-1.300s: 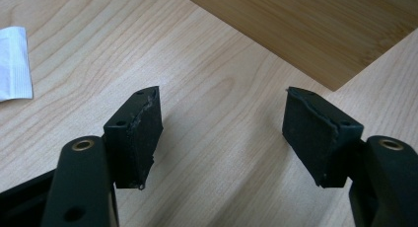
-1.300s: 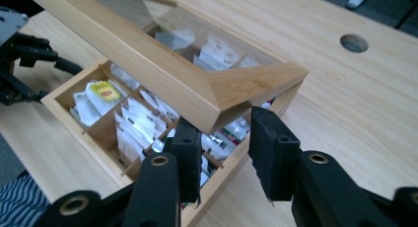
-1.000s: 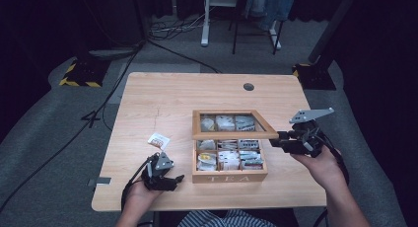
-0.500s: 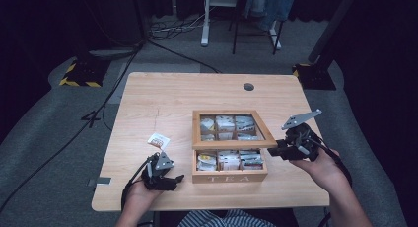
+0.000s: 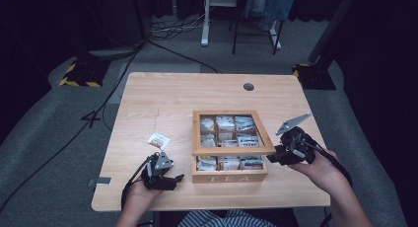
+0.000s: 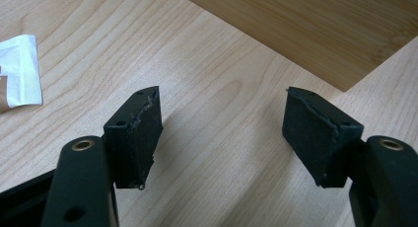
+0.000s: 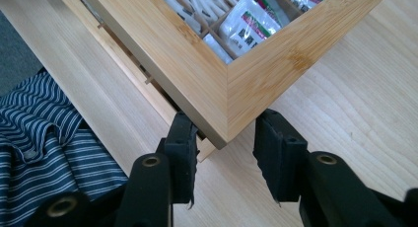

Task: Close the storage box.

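Observation:
A wooden tea box [image 5: 229, 177] marked TEA stands on the table [image 5: 162, 98], with sachets in its compartments. Its window-frame lid [image 5: 231, 150] lies low over the box, tilted a little, its front rail above the front row. My right gripper [image 5: 270, 158] is shut on the lid's near right corner; in the right gripper view the corner [image 7: 236, 74] sits between both pads of the right gripper [image 7: 224, 138]. My left gripper [image 5: 180, 177] rests open on the table left of the box; nothing lies between the jaws of the left gripper [image 6: 222, 123].
One loose white sachet [image 5: 158, 140] lies on the table left of the box, also at the left edge of the left gripper view as a sachet [image 6: 19, 69]. The box's side wall [image 6: 315, 29] is just ahead of the left gripper. Striped clothing [image 7: 44, 138] is at the near table edge.
The lid has swung down from a steep tilt at the back of the box to nearly flat over it, with the right gripper following toward the front. The left gripper stayed put.

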Available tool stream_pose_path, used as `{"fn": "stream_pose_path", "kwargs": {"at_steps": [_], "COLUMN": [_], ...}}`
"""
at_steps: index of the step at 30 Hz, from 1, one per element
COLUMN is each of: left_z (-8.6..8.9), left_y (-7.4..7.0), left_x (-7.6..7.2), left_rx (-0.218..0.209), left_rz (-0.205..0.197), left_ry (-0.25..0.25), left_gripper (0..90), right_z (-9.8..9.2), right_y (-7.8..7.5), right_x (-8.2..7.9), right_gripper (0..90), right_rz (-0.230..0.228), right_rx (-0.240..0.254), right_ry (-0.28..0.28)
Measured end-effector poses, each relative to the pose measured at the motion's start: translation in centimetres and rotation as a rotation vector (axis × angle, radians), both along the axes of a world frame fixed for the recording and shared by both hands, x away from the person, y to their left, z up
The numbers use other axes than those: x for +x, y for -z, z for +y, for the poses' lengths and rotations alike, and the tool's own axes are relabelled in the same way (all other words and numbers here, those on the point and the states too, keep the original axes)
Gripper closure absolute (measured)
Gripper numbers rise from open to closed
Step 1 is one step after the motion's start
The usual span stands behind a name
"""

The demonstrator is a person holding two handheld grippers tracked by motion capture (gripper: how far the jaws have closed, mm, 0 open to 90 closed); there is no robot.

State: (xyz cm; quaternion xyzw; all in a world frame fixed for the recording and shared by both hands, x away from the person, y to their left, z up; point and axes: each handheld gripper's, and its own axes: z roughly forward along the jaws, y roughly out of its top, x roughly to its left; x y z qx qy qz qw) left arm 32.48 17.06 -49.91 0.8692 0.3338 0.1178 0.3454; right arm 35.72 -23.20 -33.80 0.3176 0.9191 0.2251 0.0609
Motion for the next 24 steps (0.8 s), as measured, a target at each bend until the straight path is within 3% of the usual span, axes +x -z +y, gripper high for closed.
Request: {"fn": "stream_pose_path", "kwargs": {"at_steps": [24], "left_z": [0.0], "left_y": [0.1], "left_x": [0.3], "left_rx": [-0.004], "left_rz": [-0.001], "left_ry": [-0.003], "left_gripper": [31.7], "right_z": [1.1], "right_y": [2.6], "right_x": [0.3], "right_gripper": [59.4], "right_rz": [0.137], "right_rx": [-0.134], "right_ry": [-0.061]}}
